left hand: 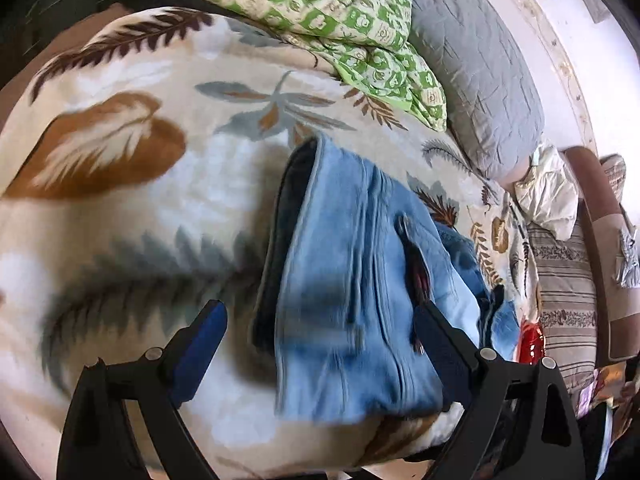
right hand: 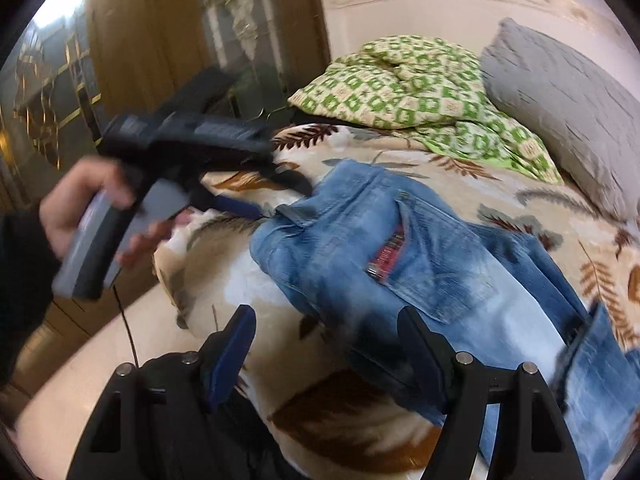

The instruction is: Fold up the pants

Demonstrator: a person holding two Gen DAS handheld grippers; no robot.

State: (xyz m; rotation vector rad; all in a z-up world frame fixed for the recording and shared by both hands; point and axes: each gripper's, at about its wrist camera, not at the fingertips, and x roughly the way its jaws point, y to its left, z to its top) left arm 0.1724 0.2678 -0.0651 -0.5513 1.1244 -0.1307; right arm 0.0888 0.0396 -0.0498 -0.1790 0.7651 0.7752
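Observation:
Light blue jeans (left hand: 348, 280) lie crumpled on a bed blanket (left hand: 140, 208) printed with leaves; a pocket with red lining faces up. My left gripper (left hand: 318, 312) hovers open over them, the denim under the gap and beneath its right finger. In the right wrist view the jeans (right hand: 360, 236) spread from the middle to the lower right. My right gripper (right hand: 325, 314) stands open above their near edge, with nothing pinched. A hand (right hand: 80, 204) holds the left gripper (right hand: 276, 196) at the left, its fingertips wide apart right by the waistband.
A green checked quilt (right hand: 420, 88) and a grey pillow (right hand: 560, 112) lie at the bed's far end. Wooden and glass doors (right hand: 140, 40) stand beyond the bed's left edge, with pale floor (right hand: 80, 340) below. Striped cushions (left hand: 568, 280) and a red object (left hand: 530, 342) sit at the right.

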